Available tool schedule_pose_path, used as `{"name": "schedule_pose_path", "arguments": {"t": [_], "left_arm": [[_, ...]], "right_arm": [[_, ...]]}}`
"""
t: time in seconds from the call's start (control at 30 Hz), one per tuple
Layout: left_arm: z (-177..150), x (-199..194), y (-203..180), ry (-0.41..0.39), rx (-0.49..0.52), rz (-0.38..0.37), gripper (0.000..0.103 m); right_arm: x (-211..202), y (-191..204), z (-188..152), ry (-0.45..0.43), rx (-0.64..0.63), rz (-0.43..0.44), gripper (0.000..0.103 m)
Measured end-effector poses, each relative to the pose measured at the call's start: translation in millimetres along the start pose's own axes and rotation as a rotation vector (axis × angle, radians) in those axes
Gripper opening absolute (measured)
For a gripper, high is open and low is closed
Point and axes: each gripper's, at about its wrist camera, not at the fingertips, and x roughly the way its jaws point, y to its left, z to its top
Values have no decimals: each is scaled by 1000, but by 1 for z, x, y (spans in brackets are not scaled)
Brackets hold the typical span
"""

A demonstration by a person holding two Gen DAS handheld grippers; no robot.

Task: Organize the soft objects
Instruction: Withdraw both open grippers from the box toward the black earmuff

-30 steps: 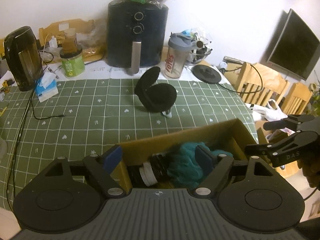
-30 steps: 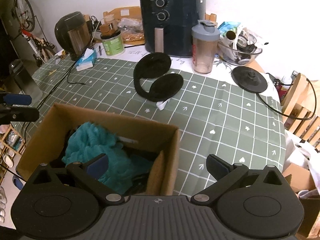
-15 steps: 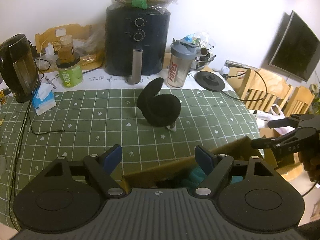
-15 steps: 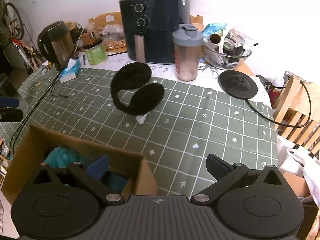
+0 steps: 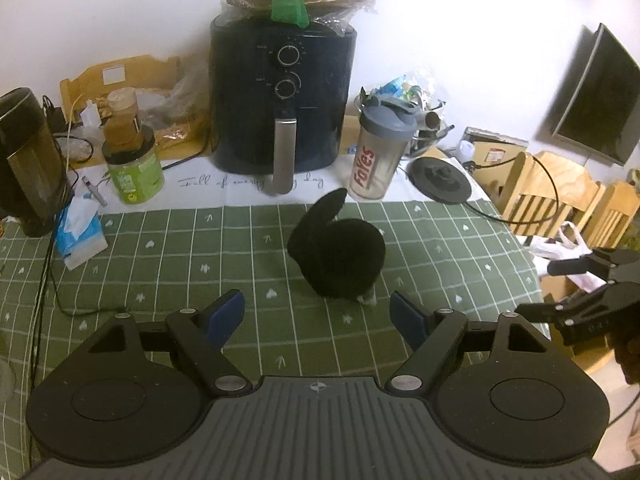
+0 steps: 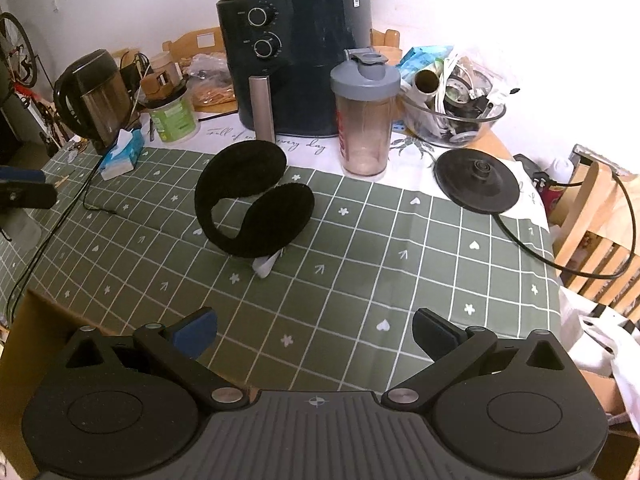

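Note:
Black fuzzy earmuffs (image 5: pixel 338 256) with a white tag lie on the green checked tablecloth (image 5: pixel 180 248); they also show in the right wrist view (image 6: pixel 256 208). My left gripper (image 5: pixel 318 316) is open and empty, just short of the earmuffs. My right gripper (image 6: pixel 314 330) is open and empty, farther back from them. The right gripper shows at the right edge of the left wrist view (image 5: pixel 588 292). A cardboard box corner (image 6: pixel 24 328) sits at the lower left of the right wrist view; its contents are hidden.
A dark air fryer (image 5: pixel 284 100), shaker bottle (image 5: pixel 380 152), green jar (image 5: pixel 134 168), kettle (image 5: pixel 24 160), tissue pack (image 5: pixel 78 232) and kettle base (image 5: pixel 442 178) line the table's back. A glass bowl of clutter (image 6: pixel 452 116) stands back right. Wooden chairs (image 5: pixel 560 200) stand to the right.
Both grippers have moved forward over the table toward the earmuffs. The box with the teal cloth has dropped out of the left view and nearly out of the right view.

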Motion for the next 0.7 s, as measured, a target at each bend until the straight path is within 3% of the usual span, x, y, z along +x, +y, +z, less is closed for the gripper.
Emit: {"name": "schedule_pose_path", "arguments": {"t": [0.27, 0.7], "left_arm": [[17, 35, 13, 44, -14, -18, 80], [32, 101, 25, 130, 7, -49, 79]], "right_arm": [[6, -3, 13, -12, -4, -13, 103], [8, -8, 6, 0, 42, -43, 103]]}}
